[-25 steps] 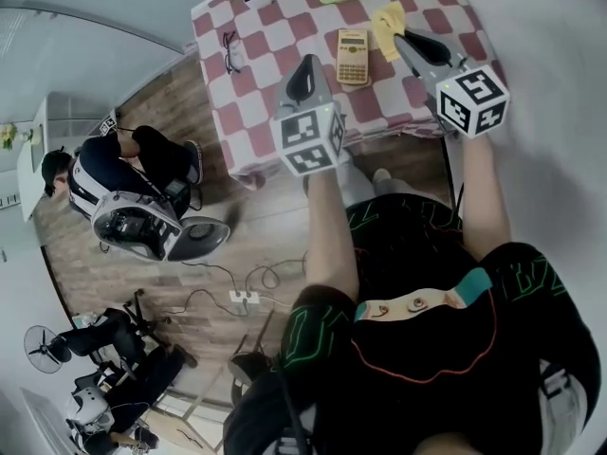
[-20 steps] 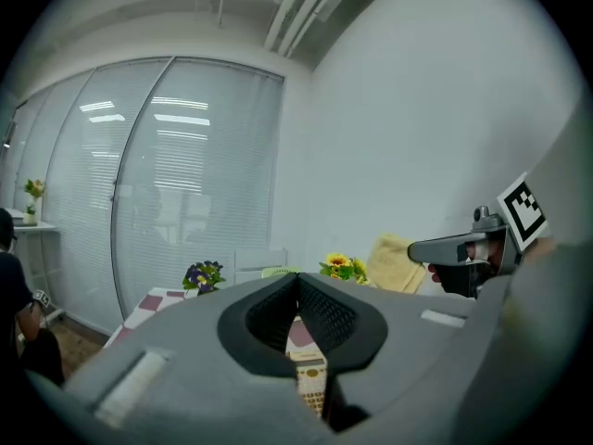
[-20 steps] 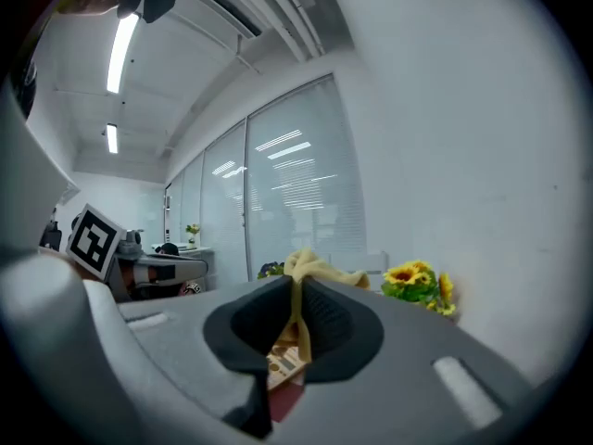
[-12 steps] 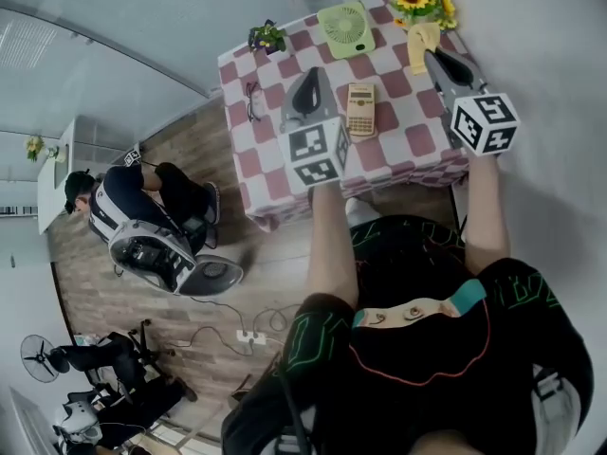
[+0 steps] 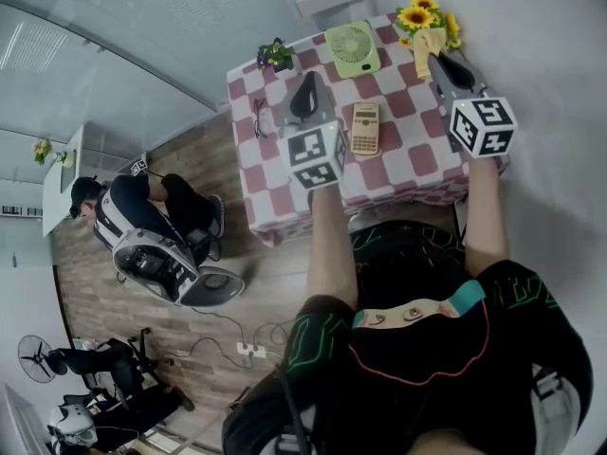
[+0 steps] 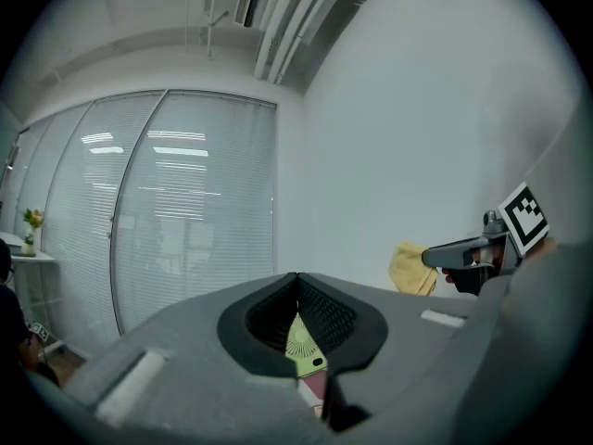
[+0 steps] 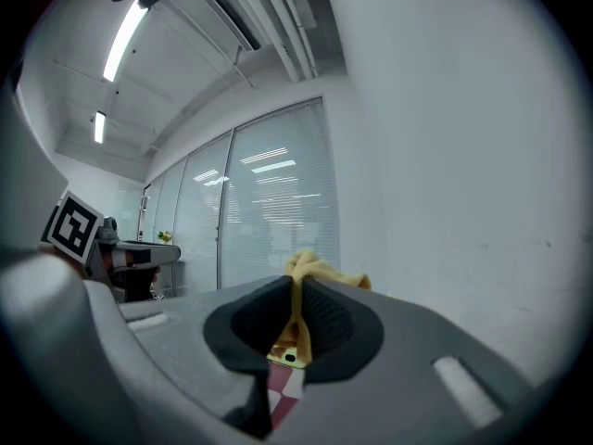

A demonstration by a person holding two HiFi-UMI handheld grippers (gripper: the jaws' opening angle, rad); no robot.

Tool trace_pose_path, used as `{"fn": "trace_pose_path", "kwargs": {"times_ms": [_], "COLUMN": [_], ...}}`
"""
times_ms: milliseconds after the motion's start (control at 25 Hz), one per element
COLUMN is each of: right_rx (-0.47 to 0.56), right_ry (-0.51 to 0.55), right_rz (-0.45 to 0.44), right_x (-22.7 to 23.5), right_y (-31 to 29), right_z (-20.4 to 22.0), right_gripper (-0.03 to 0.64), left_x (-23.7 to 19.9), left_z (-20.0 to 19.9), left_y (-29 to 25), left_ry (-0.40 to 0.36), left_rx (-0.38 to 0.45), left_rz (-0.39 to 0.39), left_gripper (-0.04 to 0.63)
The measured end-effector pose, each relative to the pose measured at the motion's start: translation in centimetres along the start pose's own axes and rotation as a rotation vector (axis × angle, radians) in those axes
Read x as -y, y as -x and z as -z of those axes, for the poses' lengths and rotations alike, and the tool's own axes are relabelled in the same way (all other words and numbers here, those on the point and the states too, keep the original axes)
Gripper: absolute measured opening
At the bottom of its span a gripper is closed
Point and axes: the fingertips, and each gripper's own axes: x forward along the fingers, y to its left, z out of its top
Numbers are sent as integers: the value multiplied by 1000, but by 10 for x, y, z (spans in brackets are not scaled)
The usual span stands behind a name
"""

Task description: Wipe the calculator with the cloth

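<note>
A beige calculator (image 5: 365, 128) lies flat on the red-and-white checked table (image 5: 417, 164), between my two grippers. My right gripper (image 5: 435, 58) is raised over the table's far right and is shut on the yellow cloth (image 5: 422, 47), which hangs bunched from its tip. In the right gripper view the cloth (image 7: 315, 270) sticks out above the closed jaws of my right gripper (image 7: 295, 290). My left gripper (image 5: 305, 83) hovers left of the calculator, shut and holding nothing. In the left gripper view the jaws of my left gripper (image 6: 296, 284) meet, and the cloth (image 6: 412, 269) shows at the right.
A green fan (image 5: 351, 45) lies at the table's far edge, with sunflowers (image 5: 422, 15) at the far right corner, a small plant (image 5: 275, 55) at the far left and glasses (image 5: 259, 117) on the left side. A person (image 5: 142, 221) sits on the wooden floor to the left.
The right gripper has lifted the cloth off the table next to the calculator and carried it up toward the sunflowers. Both grippers have risen and the table looks farther away.
</note>
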Motion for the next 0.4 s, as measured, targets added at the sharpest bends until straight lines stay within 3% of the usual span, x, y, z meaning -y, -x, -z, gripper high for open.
{"fn": "trace_pose_path", "kwargs": {"times_ms": [400], "right_rx": [8], "right_ry": [38], "right_rz": [-10], "right_x": [3], "right_y": [-9], "right_z": [-6], "right_gripper": [37], "left_x": [1], "left_z": [3], "left_y": [-12], "left_ry": [-6], "left_rx": [2], "left_rz": [-2], "left_gripper": [11]}}
